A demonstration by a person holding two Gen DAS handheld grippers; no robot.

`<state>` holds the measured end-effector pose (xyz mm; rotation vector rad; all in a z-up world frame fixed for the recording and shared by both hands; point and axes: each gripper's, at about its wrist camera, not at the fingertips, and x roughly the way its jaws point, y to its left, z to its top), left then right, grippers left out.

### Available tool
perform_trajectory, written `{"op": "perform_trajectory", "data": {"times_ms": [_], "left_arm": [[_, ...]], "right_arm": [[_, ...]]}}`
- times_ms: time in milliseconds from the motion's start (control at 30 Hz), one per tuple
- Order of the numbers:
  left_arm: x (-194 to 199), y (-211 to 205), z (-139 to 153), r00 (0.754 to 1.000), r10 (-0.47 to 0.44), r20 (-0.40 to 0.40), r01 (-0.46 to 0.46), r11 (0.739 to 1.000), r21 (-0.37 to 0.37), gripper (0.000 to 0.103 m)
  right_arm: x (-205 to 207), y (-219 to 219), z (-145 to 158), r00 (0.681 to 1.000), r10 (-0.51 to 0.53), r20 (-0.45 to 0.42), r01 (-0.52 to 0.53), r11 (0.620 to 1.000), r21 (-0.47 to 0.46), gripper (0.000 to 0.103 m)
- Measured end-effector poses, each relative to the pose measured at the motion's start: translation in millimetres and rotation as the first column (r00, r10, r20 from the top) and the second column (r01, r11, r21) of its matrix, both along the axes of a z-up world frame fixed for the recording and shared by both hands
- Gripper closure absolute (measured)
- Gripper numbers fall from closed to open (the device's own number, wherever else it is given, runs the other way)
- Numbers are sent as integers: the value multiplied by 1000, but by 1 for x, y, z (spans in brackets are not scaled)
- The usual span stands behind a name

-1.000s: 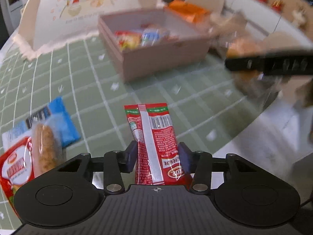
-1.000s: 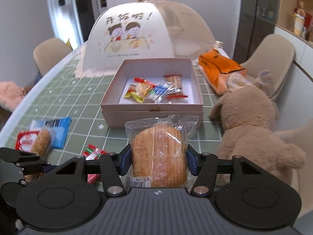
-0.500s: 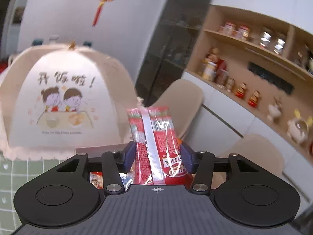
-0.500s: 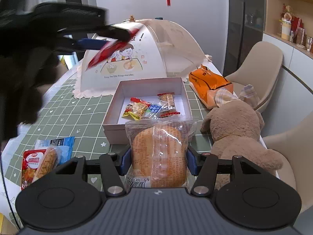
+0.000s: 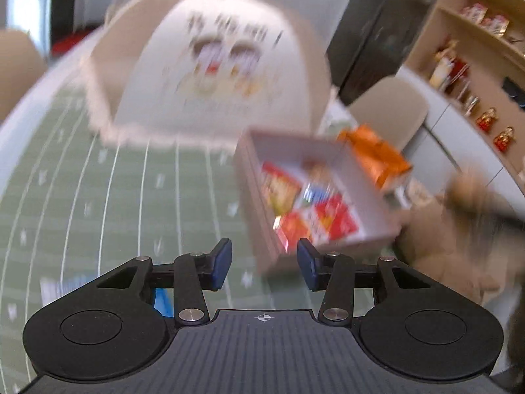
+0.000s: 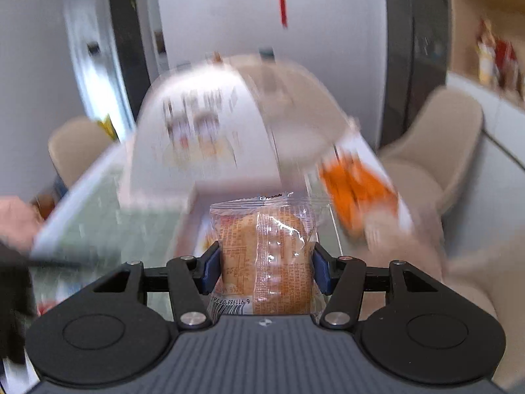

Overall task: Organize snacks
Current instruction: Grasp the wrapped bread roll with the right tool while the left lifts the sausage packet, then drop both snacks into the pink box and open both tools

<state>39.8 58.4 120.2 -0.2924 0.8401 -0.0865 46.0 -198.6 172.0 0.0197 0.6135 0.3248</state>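
With the left claw [image 5: 264, 264] released and empty, the right claw [image 6: 265, 272], clenched on the wrapped bun [image 6: 265, 256], should carry it over the far box [image 5: 377, 233] before letting go.

I'm working in a home dining room: a mesh food cover [image 5: 210, 65] on the green-checked counter [image 5: 98, 197], padded chairs [image 6: 436, 151], ornament shelves [image 5: 475, 65].

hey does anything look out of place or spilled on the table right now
Nothing looks spilled or damaged, though both views are blurred. The snacks sit inside the open box. A plush toy and an orange bag beside the box are not snacks. The right tool grips a wrapped bun; the left tool is empty.
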Motion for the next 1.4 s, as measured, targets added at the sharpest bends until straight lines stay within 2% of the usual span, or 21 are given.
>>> {"op": "perform_trajectory", "data": {"times_ms": [33,67,133,233,500,567,633,700,800,900,933,967,1000,1033,1133,1267,1400], "left_arm": [[-2,1,-4,1000,7,-18,-7,1000,5,54],[-5,1,-6,999,14,-32,-13,1000,20,54],[-11,4,-10,998,25,-51,-23,999,47,55],[-24,12,-12,997,28,-72,-24,998,58,54],[-45,30,-26,991,72,-112,-56,988,141,54],[-49,33,-29,990,77,-120,-53,981,189,54],[-53,38,-33,988,92,-126,-62,973,221,54],[-56,46,-36,982,122,-143,-88,971,223,54],[-58,57,-41,974,150,-172,-111,969,220,54],[-61,65,-42,970,156,-188,-120,975,188,55],[-62,69,-42,969,160,-189,-129,977,170,55],[-64,72,-43,967,171,-191,-143,978,151,55],[-67,76,-44,964,180,-193,-155,978,138,55],[-70,80,-45,962,192,-196,-169,978,126,55],[-80,91,-50,953,217,-212,-201,975,94,56],[-95,100,-55,945,235,-228,-226,972,68,56],[-107,103,-61,939,236,-248,-230,972,56,56]], "right_arm": [[13,0,12,999,16,49,-19,998,64,45],[25,1,19,997,17,73,-24,995,97,31],[54,11,27,996,-8,84,1,997,82,18],[74,27,22,997,-25,67,25,1000,5,18],[48,57,-29,987,111,-112,-111,994,11,18],[29,70,-49,968,176,-179,-175,984,22,18],[4,91,-74,929,284,-237,-286,958,28,18],[-27,116,-96,883,383,-270,-402,916,-14,18],[-76,156,-124,826,496,-267,-543,827,-145,18],[-101,181,-138,779,571,-259,-620,763,-185,24],[-106,186,-141,769,585,-260,-634,751,-185,33],[-108,189,-142,763,590,-264,-640,747,-182,48],[-107,191,-145,760,588,-276,-642,747,-176,56],[-106,191,-149,759,580,-296,-639,751,-167,66],[-94,180,-150,784,540,-306,-599,788,-145,68],[-79,148,-150,843,435,-315,-504,844,-183,71],[-67,114,-150,883,340,-324,-413,890,-192,72]]}}
